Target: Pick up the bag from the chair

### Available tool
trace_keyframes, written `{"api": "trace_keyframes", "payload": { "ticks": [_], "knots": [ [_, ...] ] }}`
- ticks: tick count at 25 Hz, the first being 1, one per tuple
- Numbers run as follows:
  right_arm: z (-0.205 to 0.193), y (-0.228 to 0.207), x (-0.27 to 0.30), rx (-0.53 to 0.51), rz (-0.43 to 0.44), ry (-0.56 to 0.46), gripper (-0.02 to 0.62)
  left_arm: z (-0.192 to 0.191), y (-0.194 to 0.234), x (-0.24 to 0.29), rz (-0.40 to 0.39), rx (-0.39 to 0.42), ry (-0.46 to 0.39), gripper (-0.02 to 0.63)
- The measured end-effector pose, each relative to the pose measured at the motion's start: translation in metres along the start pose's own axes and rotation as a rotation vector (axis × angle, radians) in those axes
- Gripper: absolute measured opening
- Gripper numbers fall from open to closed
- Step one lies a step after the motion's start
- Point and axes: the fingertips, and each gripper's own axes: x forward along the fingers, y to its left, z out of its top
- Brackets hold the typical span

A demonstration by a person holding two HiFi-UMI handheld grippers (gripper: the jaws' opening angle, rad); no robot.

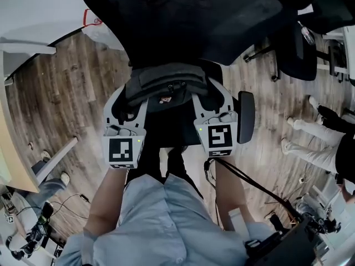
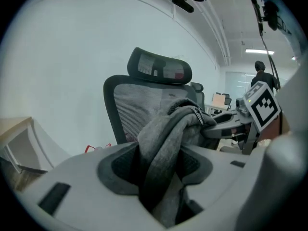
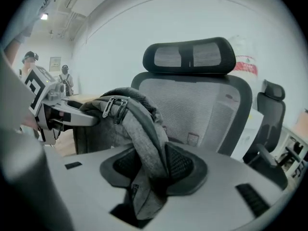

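Since the bag (image 1: pixel 165 81) is pinched at both ends, its long axis is stretched side to side between the two claws.
Grey fabric is clamped in the left claw (image 2: pixel 161 172) and in the right claw (image 3: pixel 149 174). The bag is held over the seat of the chair (image 1: pixel 183 21), before its backrest. An even, upward pull by both is judged to be needed.

The floor (image 1: pixel 61 76) is wood-look planking in grey-brown tones. A plain white wall (image 2: pixel 62 52) rises behind a black mesh office chair (image 1: pixel 188 15) with a headrest. A second dark office chair (image 1: pixel 294 49) stands just to its right. The edge of a pale wooden desk (image 1: pixel 14 148) shows at the far left. Farther down the room, a ceiling strip light (image 2: pixel 257 51) glows white.
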Motion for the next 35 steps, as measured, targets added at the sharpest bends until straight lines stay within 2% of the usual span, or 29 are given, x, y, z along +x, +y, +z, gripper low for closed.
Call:
{"api": "trace_keyframes", "payload": {
  "ticks": [6,13,19,25,35],
  "knots": [
    [0.013,0.002,-0.045,-0.004,-0.028,-0.037,0.133,0.016,-0.023,-0.031,0.015,0.027,-0.021,0.196],
    [0.059,-0.016,-0.113,-0.005,-0.096,-0.141,0.132,0.078,-0.057,-0.065,0.017,0.083,-0.142,0.195],
    [0.108,-0.021,-0.158,-0.035,-0.157,-0.206,0.133,0.129,-0.065,-0.093,-0.007,0.096,-0.200,0.195],
    [0.140,-0.036,-0.214,-0.043,-0.195,-0.275,0.132,0.180,-0.096,-0.121,-0.014,0.139,-0.264,0.196],
    [0.164,-0.035,-0.256,-0.063,-0.224,-0.360,0.127,0.215,-0.113,-0.152,0.005,0.190,-0.325,0.196]
  ]
}}
